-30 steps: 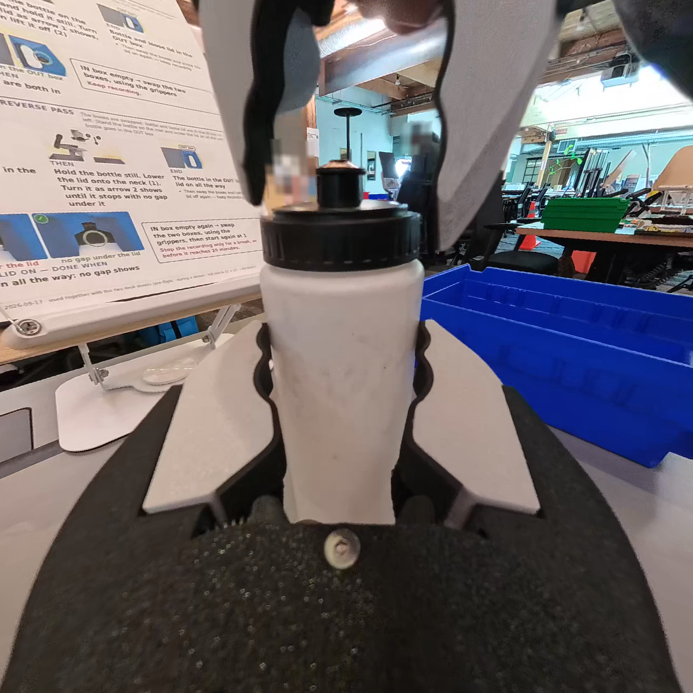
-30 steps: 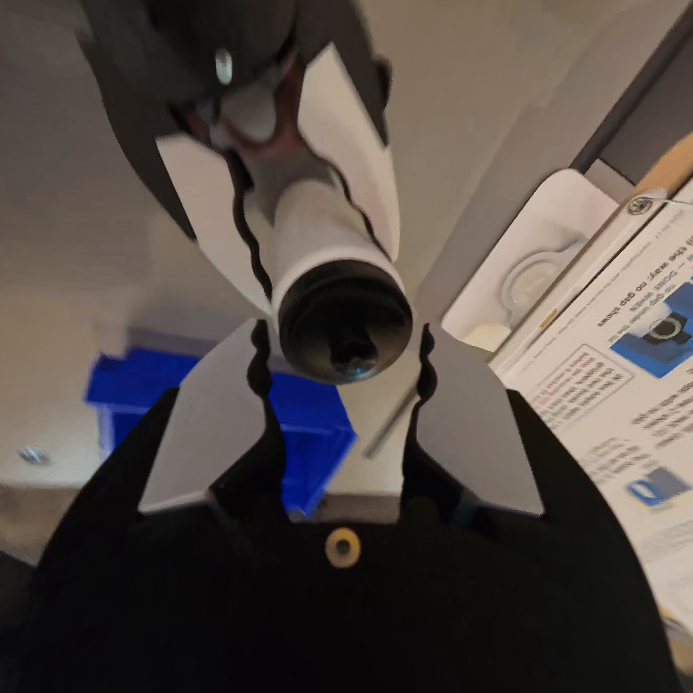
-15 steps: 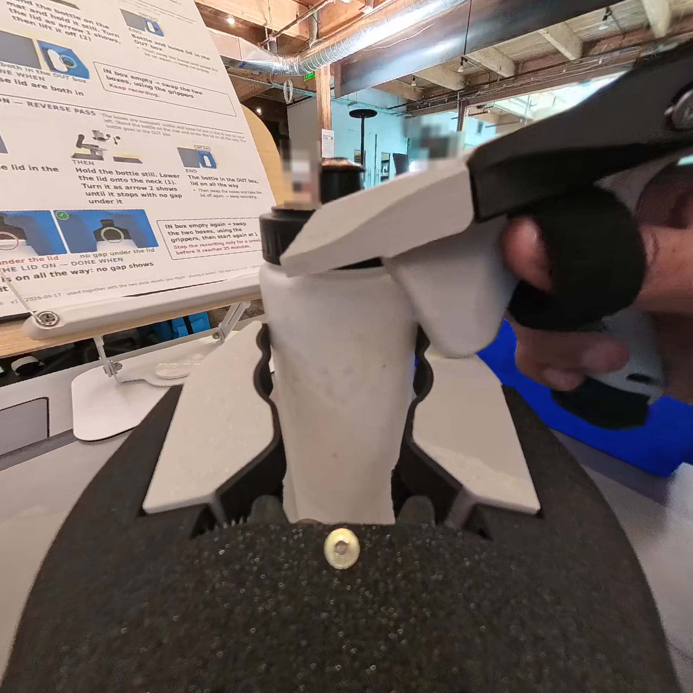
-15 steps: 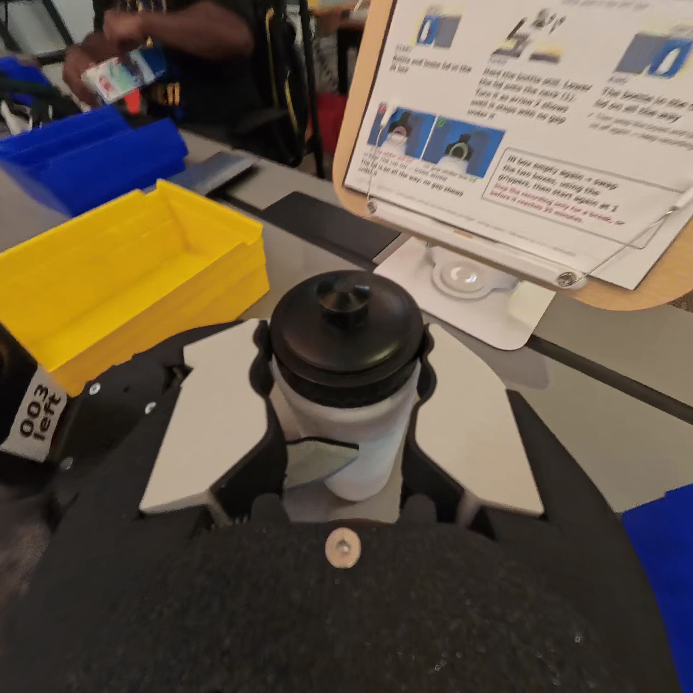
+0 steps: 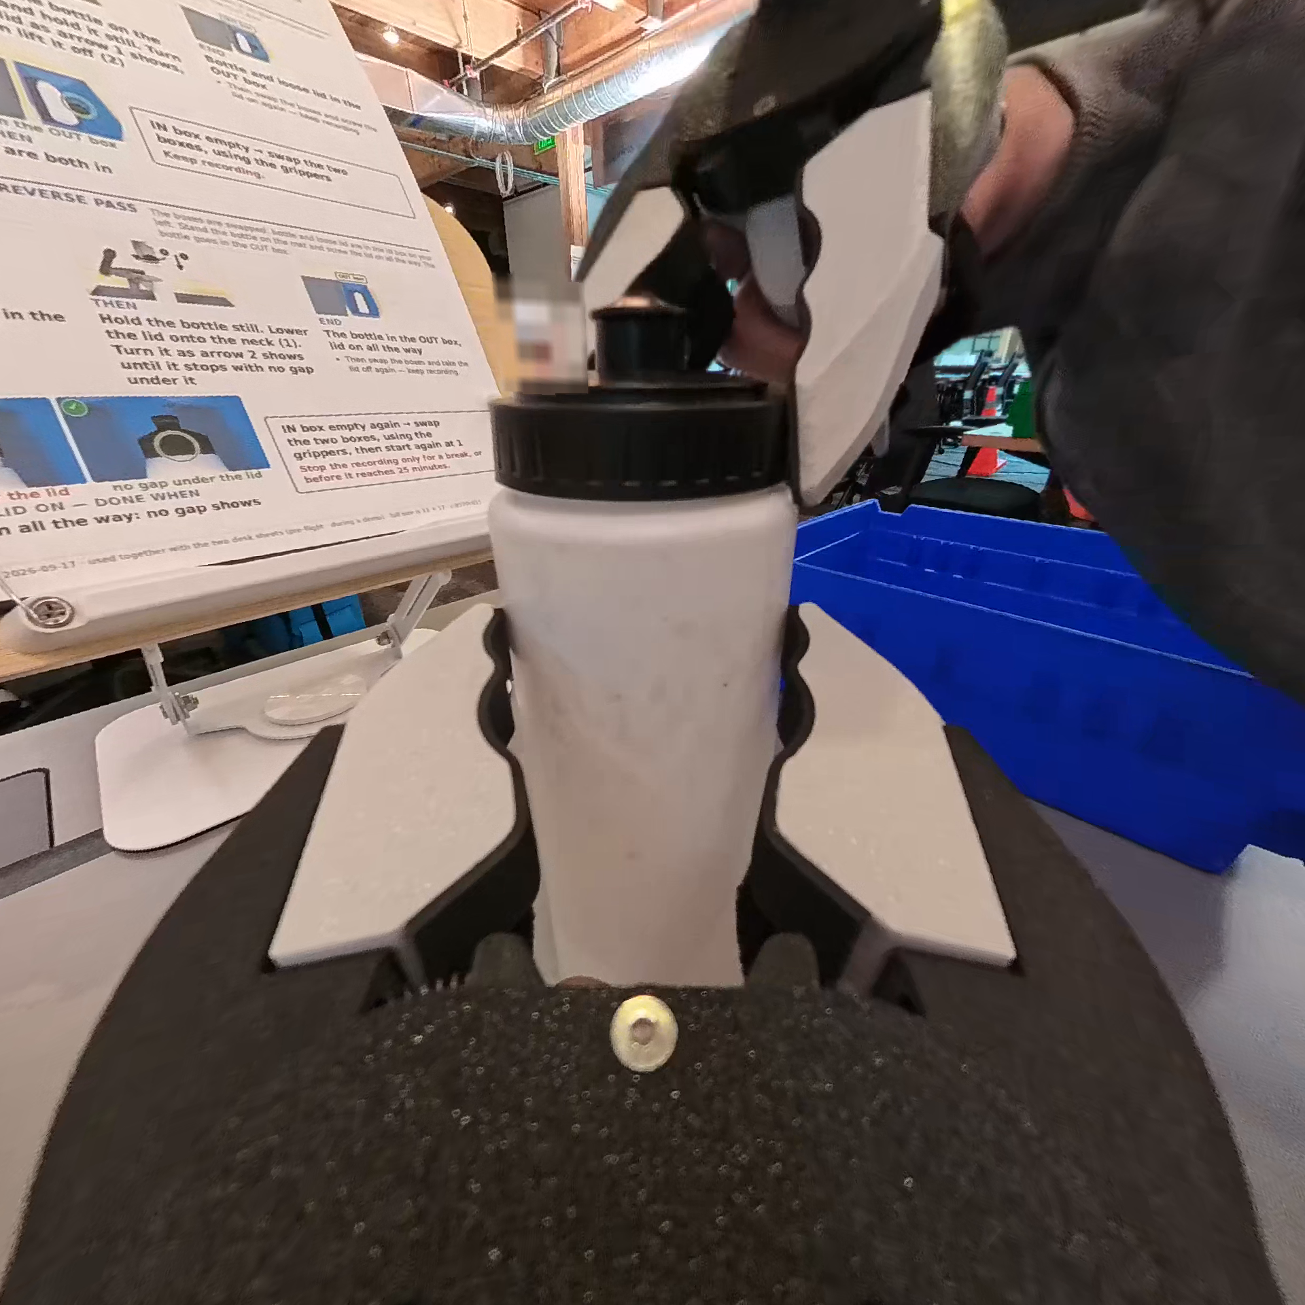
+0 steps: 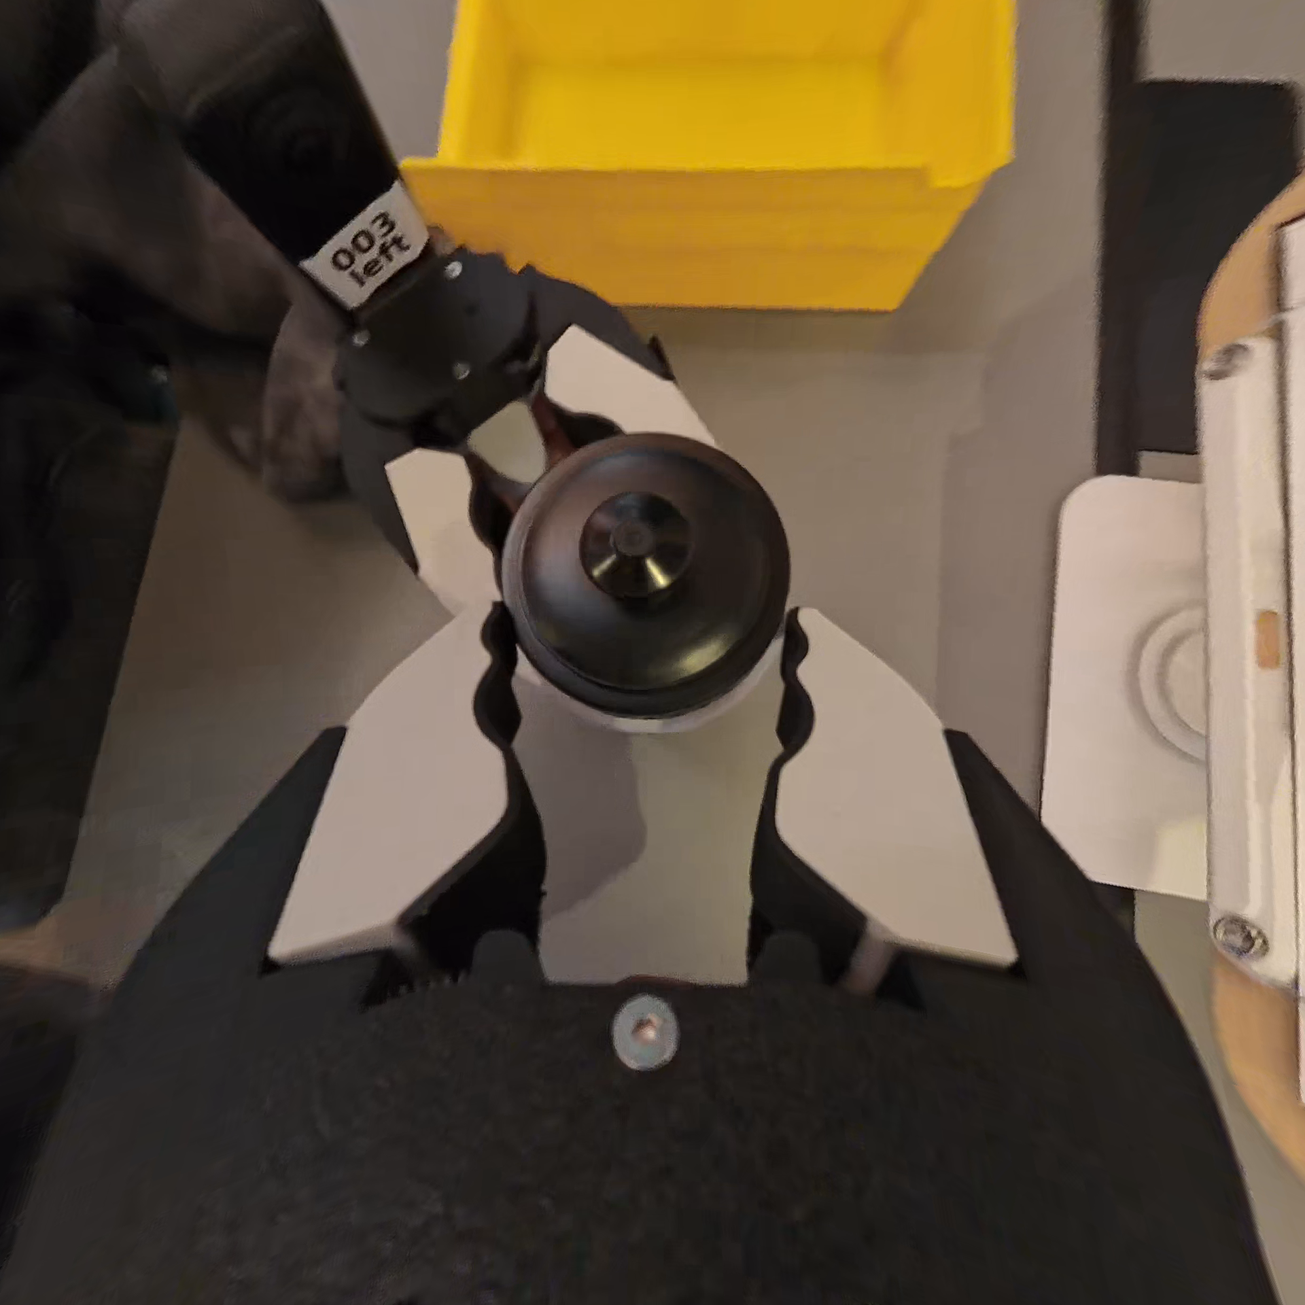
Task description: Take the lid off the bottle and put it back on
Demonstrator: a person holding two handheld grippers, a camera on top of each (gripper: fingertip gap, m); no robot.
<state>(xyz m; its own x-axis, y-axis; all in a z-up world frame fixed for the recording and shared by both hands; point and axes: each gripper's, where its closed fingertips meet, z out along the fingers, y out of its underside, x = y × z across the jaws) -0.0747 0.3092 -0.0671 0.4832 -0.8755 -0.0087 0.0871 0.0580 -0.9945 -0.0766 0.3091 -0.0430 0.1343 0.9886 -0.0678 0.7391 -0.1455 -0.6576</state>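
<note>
lid on the bottle, right gripper poised above it

the white bottle (image 5: 642, 706) stands upright, clamped around its body by the left gripper (image 5: 644, 678), whose jaws are closed tight against both sides of it; the black lid (image 5: 639, 445) sits on the neck, level, with no gap visible under it in the left wrist view; whether this is before the unscrewing or after the screwing back on cannot be told from these views alone – my reading is only that the lid is on.

the right gripper (image 6: 642, 635) hangs over the lid, looking almost straight down; its jaws stand open, roughly as wide as the lid, with nothing held; the fingertips flank the lid's near edge and, as far as i can tell, are not pressing on it; in the left wrist view one of its white fingers (image 5: 861, 339) lies just beside the lid's right rim.

if the lid has yet to come off, everything remains: close on it, turn, lift, then lower and turn it back.

containers – the yellow bin (image 6: 706, 233) beyond the bottle shows nothing inside; the blue bin (image 5: 1045, 678) to the right also shows no contents, though part of its interior is hidden; an instruction sheet on a stand (image 5: 212, 318) sits behind the bottle.
</note>
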